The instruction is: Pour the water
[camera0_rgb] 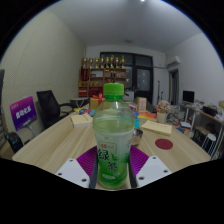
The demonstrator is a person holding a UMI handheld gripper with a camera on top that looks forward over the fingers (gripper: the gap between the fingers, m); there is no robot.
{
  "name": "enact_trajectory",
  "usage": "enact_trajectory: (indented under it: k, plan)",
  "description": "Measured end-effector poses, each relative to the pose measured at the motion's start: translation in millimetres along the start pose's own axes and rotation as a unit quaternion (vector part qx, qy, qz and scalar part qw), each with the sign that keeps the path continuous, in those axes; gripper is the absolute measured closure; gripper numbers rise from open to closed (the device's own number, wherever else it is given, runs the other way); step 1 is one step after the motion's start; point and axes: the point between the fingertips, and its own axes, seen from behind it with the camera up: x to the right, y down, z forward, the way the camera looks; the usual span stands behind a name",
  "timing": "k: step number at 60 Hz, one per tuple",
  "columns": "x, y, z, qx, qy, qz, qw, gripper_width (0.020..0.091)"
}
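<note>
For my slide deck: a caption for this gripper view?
Green-capped bottle held upright between the gripper fingers, above a wooden table.

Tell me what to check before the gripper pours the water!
1. Clear plastic bottle with green cap and green label between the fingers of the gripper: ok.
2. Both pads pressing on it: cannot tell.
3. Bottle upright: ok.
4. Green cap off for pouring: not ok, it is on.
5. Cup to pour into on the long wooden table: cannot tell.
</note>
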Motion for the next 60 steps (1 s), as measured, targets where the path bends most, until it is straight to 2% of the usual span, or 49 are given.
enact_trajectory:
  k: [4, 5, 6, 9, 10, 12, 13, 23, 29, 37, 38, 43, 54, 60]
  plan:
    - [-6, -1, 1, -0.01, -0.012, -0.019, 1.0, 0.0639]
    - [-7, -1, 4, -0.012, -0.016, -0.026, 0.999, 0.0608]
    - [-9, -1, 6, -0.015, -0.019, -0.032, 0.999, 0.0673]
    - [-15, -1, 9, -0.026, -0.032, -0.041, 0.998, 0.0672]
    - [-19, 0, 8, -0.032, -0.038, -0.039, 0.998, 0.0705]
    - [-29, 0, 10, -0.048, -0.056, -0.027, 0.997, 0.0691]
    - [-34, 0, 11, -0.056, -0.066, -0.018, 0.996, 0.0725]
    - [-79, -41, 33, -0.102, -0.144, 0.225, 0.958, 0.0728]
    - [-105, -85, 43, -0.119, -0.166, 0.423, 0.883, 0.0729]
    - [-92, -102, 84, -0.137, -0.197, 0.624, 0.743, 0.073]
    - [-103, -112, 66, -0.14, -0.19, 0.646, 0.726, 0.0729]
    - [-100, -103, 69, -0.147, -0.187, 0.723, 0.648, 0.0729]
    - [-94, -116, 89, -0.123, -0.2, 0.813, 0.533, 0.0726]
    - [-91, -133, 77, -0.098, -0.174, 0.857, 0.475, 0.0727]
